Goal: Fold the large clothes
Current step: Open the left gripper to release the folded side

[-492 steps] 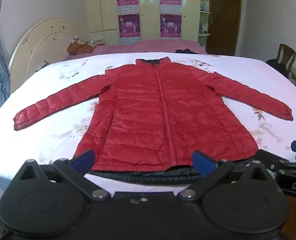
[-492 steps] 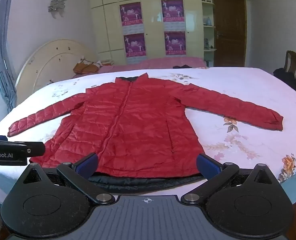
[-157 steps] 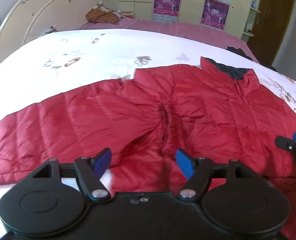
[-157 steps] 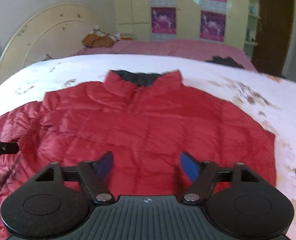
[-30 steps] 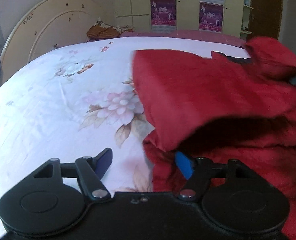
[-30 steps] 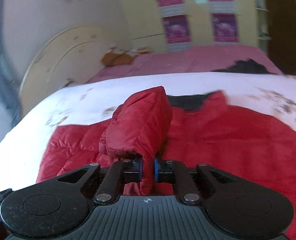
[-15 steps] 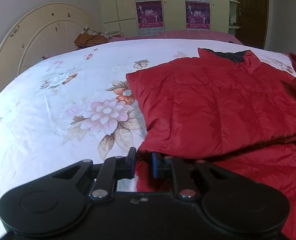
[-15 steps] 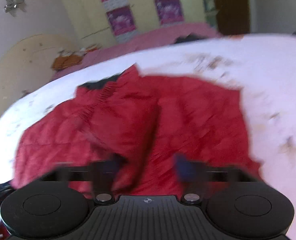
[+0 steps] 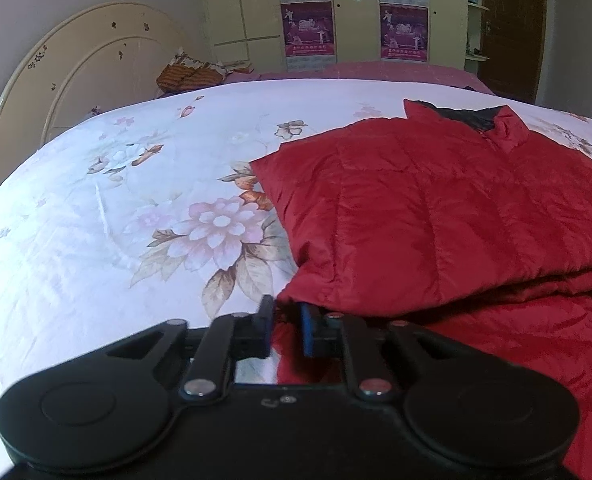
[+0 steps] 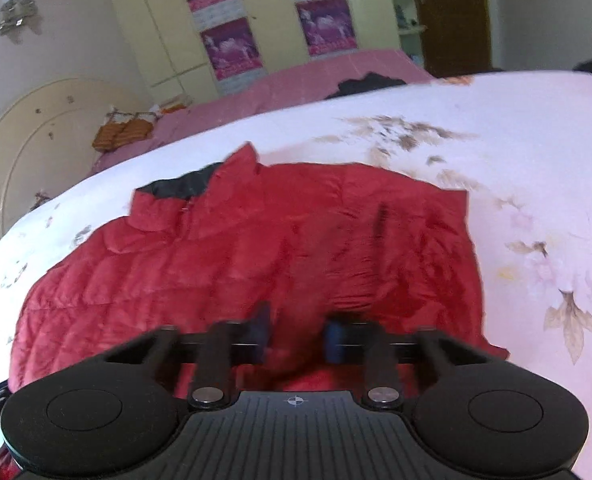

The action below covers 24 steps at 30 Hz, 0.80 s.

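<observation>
A red quilted jacket (image 9: pixel 436 216) lies on the bed with both sleeves folded in over the body; its dark-lined collar (image 9: pixel 468 114) points to the far side. It fills the middle of the right wrist view (image 10: pixel 255 256). My left gripper (image 9: pixel 285 330) sits at the jacket's near left edge, fingers a narrow gap apart with red cloth between them. My right gripper (image 10: pixel 298 336) hovers low over the jacket's near right part, fingers somewhat apart with a fold of red cloth between them; the view is blurred.
The white flowered bedspread (image 9: pixel 135 220) stretches to the left of the jacket and to its right (image 10: pixel 536 184). A cream headboard (image 9: pixel 75 80) stands at the far left. A second pink bed (image 10: pixel 296 80), a poster-covered wardrobe (image 9: pixel 356 12) and a door stand behind.
My left gripper's fingers have parted slightly on the jacket's edge. My right gripper has narrowed and moved nearer over the jacket, which has settled flat.
</observation>
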Each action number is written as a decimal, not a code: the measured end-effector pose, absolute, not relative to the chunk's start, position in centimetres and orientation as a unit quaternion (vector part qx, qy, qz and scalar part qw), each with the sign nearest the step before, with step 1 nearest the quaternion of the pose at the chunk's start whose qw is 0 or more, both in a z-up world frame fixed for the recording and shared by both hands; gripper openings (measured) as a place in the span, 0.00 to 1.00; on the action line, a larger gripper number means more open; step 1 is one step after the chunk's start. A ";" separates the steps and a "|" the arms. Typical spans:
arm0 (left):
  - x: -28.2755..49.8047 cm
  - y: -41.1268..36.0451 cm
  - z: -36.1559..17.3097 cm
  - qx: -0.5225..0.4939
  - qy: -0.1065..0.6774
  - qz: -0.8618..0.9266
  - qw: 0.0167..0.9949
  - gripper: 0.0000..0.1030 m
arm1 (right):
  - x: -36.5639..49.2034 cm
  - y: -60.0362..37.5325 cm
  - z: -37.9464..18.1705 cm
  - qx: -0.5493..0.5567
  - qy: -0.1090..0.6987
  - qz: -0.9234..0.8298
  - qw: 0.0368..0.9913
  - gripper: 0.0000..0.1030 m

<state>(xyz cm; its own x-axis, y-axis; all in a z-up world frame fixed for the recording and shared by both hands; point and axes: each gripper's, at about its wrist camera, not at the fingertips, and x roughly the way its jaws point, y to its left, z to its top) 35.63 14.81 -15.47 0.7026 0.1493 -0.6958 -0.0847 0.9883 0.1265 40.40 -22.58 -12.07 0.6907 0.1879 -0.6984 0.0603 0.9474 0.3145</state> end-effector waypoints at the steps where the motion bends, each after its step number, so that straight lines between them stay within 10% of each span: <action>1: 35.7 14.8 -15.5 0.042 0.381 0.064 0.921 0.11 | 40.2 -23.0 -12.0 0.156 0.387 0.030 0.908 0.07; 11: 34.8 16.9 -13.5 -0.008 0.409 0.031 0.912 0.30 | 39.9 -24.8 -13.0 0.138 0.415 0.021 0.899 0.08; 15: 34.3 18.3 -11.8 -0.031 0.398 0.044 0.916 0.70 | 39.2 -25.1 -11.7 0.118 0.389 0.014 0.913 0.79; 24: 38.2 19.0 -11.1 -0.089 0.391 0.037 0.915 0.74 | 41.2 -26.8 -10.7 0.127 0.368 0.006 0.921 0.78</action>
